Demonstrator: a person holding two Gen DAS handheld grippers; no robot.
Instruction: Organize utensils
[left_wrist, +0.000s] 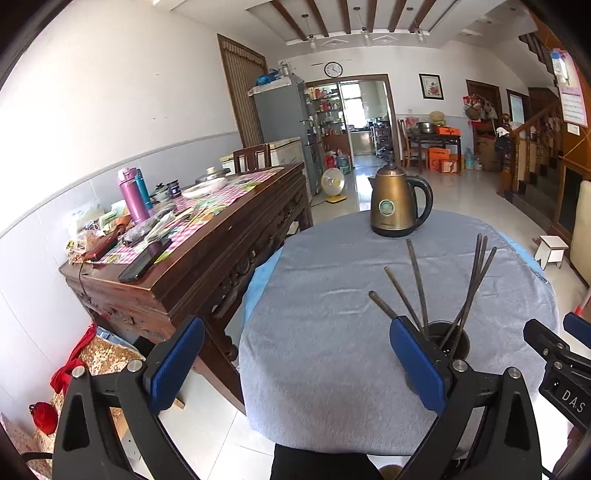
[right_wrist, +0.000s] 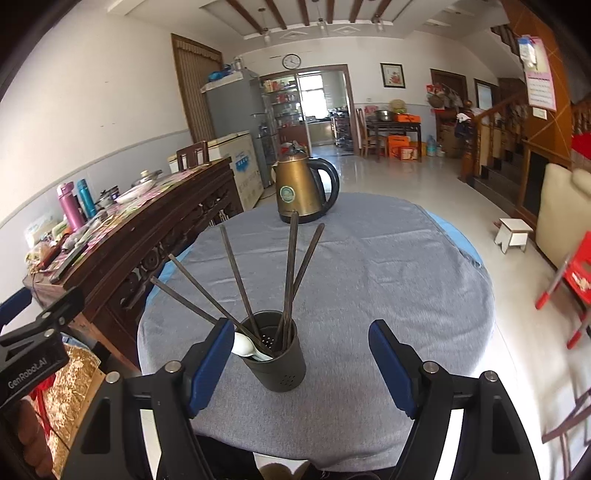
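Note:
A dark cylindrical utensil holder (right_wrist: 277, 363) stands near the front of the round table covered with a grey cloth (right_wrist: 388, 266). Several dark chopsticks (right_wrist: 290, 269) fan out of it, and a white spoon (right_wrist: 245, 347) rests inside at its left rim. My right gripper (right_wrist: 299, 365) is open, its blue pads either side of the holder, slightly behind it. In the left wrist view the holder (left_wrist: 448, 343) shows partly hidden behind the right pad. My left gripper (left_wrist: 295, 365) is open and empty, left of the holder over the table's front.
A brass-coloured electric kettle (right_wrist: 304, 190) stands at the far side of the table. A dark wooden sideboard (left_wrist: 207, 240) cluttered with bottles and packets stands close on the left. A small white stool (right_wrist: 513, 234) and red stool (right_wrist: 570, 280) are on the floor to the right.

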